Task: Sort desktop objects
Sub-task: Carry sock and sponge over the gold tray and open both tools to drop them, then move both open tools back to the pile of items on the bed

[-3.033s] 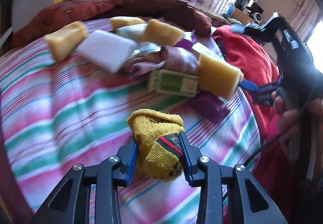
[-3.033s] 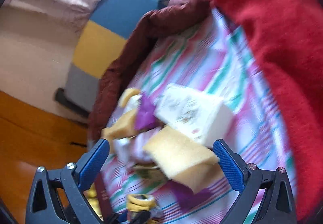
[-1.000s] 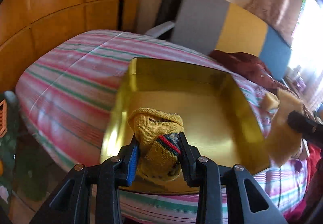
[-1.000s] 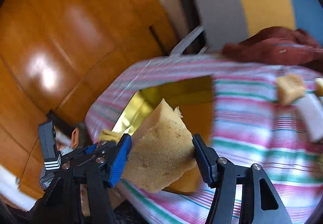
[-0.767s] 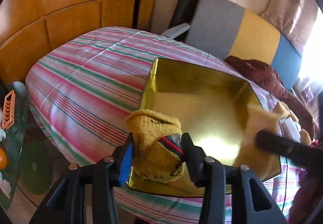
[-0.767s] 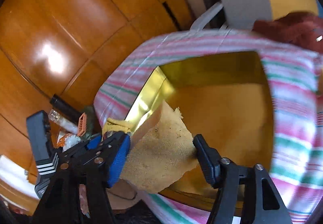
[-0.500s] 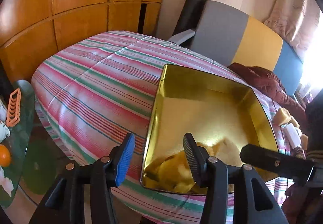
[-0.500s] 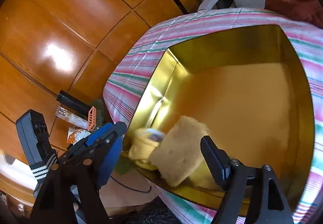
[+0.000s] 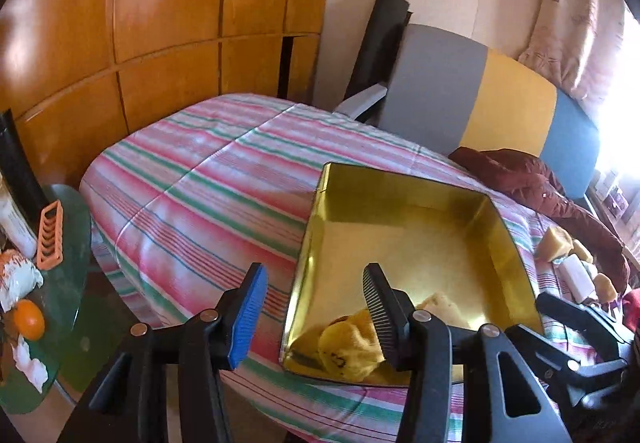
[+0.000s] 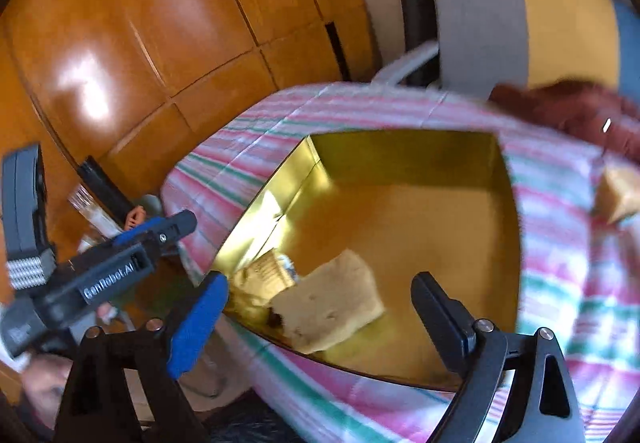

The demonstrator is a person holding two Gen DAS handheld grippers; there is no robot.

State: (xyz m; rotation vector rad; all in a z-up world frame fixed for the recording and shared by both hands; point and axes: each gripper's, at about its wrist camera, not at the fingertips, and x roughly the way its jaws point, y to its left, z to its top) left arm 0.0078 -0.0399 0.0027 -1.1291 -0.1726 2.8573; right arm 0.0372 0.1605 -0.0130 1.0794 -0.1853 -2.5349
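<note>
A gold tin tray (image 9: 500,219) (image 10: 400,147) sits on the striped tablecloth. A rolled yellow sock (image 9: 352,343) lies in its near left corner, and a tan sponge (image 10: 332,303) lies beside it; the sponge shows partly behind my finger in the left wrist view (image 9: 440,303). My left gripper (image 9: 316,307) is open and empty, above the tray's near left edge. My right gripper (image 10: 320,319) is open and empty, above the tray's near edge over the sponge. Its body shows at the lower right of the left wrist view (image 9: 576,335).
More sponges and a white block (image 9: 572,267) lie on the cloth beyond the tray to the right, by a dark red cloth (image 9: 532,183). A glass side table (image 9: 60,283) with an orange and clutter stands left. A grey, yellow and blue chair back (image 9: 480,95) stands behind.
Both grippers opened and let go: the sock and the sponge dropped into the tray's near corner. Both grippers have since drawn back a little.
</note>
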